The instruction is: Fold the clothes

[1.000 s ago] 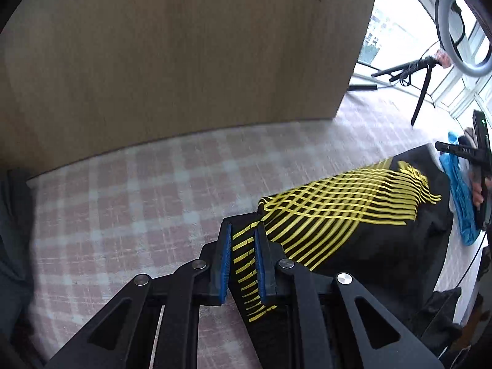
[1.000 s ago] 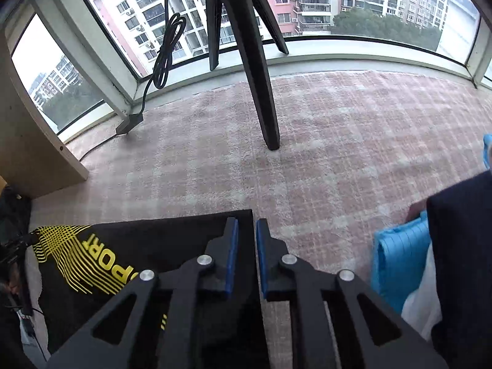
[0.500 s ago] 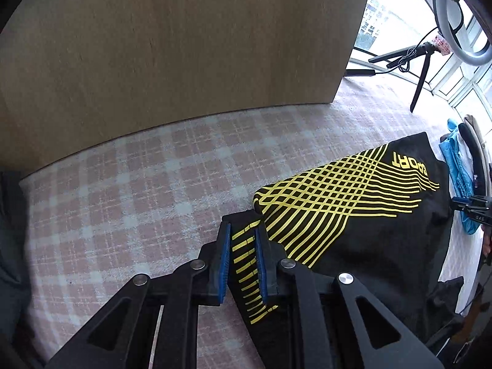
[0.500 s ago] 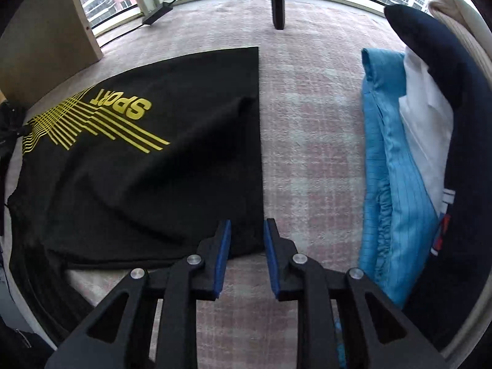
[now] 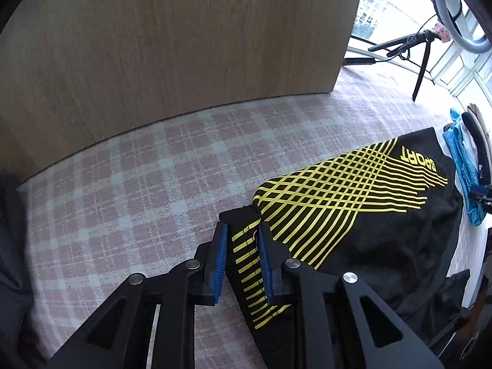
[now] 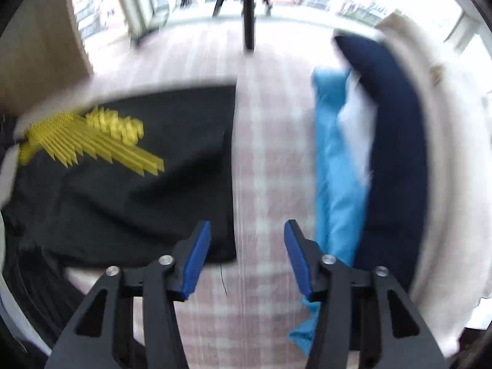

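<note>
A black shirt [image 5: 353, 200] with yellow stripes and "SPORT" lettering lies spread on the plaid cover [image 5: 123, 200]. My left gripper [image 5: 243, 261] points down at its near end, and the striped sleeve runs between the blue pads, which still touch it while the jaws ease apart. In the blurred right wrist view the same shirt [image 6: 138, 190] lies flat at the left. My right gripper [image 6: 247, 246] hangs over the plaid cover [image 6: 270, 153] just off the shirt's right edge. Its jaws are opening wide and nothing sits between them.
A wooden panel [image 5: 184, 46] stands behind the cover. Right of the right gripper lie a light blue garment [image 6: 335, 169], a navy one [image 6: 396, 153] and white cloth. A black tripod [image 6: 249, 9] stands by the windows, with a ring light [image 5: 446, 9] above.
The right gripper drew the shirt's edge back, let it go and opened wide. The shirt now lies flatter with "SPORT" showing. The left gripper stayed in place on the sleeve.
</note>
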Motion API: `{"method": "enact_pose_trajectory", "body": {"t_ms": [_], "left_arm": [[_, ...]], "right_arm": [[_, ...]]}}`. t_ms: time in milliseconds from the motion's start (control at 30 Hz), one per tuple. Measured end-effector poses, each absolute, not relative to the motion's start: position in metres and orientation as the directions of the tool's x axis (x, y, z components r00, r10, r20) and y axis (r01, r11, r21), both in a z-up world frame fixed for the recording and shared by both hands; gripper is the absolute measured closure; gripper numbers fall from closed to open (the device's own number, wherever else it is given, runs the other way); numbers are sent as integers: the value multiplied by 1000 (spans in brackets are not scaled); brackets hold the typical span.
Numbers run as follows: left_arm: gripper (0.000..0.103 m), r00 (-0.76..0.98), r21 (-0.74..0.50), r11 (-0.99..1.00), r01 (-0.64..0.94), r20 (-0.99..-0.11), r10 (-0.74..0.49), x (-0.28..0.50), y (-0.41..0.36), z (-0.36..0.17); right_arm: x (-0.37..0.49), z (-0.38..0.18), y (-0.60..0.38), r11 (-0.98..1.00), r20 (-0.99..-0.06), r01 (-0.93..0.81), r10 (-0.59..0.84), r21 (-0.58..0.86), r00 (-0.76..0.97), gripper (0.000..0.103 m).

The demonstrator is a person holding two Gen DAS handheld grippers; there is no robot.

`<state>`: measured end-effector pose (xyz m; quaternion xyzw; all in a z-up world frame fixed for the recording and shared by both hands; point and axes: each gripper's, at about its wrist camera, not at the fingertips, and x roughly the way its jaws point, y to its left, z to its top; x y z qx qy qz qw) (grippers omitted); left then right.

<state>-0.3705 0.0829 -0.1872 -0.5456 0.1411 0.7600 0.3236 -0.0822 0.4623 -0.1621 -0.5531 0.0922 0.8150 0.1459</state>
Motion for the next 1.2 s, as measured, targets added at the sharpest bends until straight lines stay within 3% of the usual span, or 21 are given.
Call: {"method": "enact_pose_trajectory", "body": {"t_ms": [67, 167, 233, 267, 500, 633, 767, 900, 1000, 1100, 1200], "left_arm": [[84, -196, -141, -754, -642, -920, 339, -371, 83, -187], [84, -198, -137, -754, -643, -920, 337, -371, 83, -188], [84, -198, -138, -753, -643, -920, 338, -371, 85, -188], [84, -196, -143, -754, -641, -920, 340, -372, 85, -189], [84, -190, -148, -759, -634, -922, 338, -372, 83, -190], [84, -186, -149, -763, -629, -925, 333, -373, 85, -191], [83, -187, -149, -769, -622, -925, 330, -373, 86, -192], [79, -178, -157, -770, -618, -926, 332, -376, 84, -193], [70, -183, -160, -778, -608, -925, 332, -379, 81, -192], [67, -177, -172, -778, -604, -923, 341, -381, 77, -191], [64, -185, -162, -783, -601, -925, 333, -379, 73, -186]], "right_arm": [[-91, -155, 459, -954, -914, -292, 59, 67, -402, 53], [-107, -168, 448, -978, -925, -208, 53, 29, -376, 55], [-110, -183, 443, -979, -937, -191, 7, 64, -350, 80], [-110, -191, 446, -974, -939, -199, -33, 107, -341, 99], [-75, -197, 452, -958, -974, -286, 63, 1, -215, 101], [-82, -174, 447, -952, -938, -283, -13, 118, -347, 101], [-119, -186, 417, -971, -937, -212, -35, 114, -347, 101], [-124, -211, 415, -975, -966, -217, 13, 45, -259, 102], [-102, -210, 432, -953, -976, -300, 110, -49, -189, 101], [-88, -192, 436, -943, -957, -330, 48, 51, -285, 98], [-109, -187, 414, -963, -930, -263, 38, 64, -365, 98]]}}
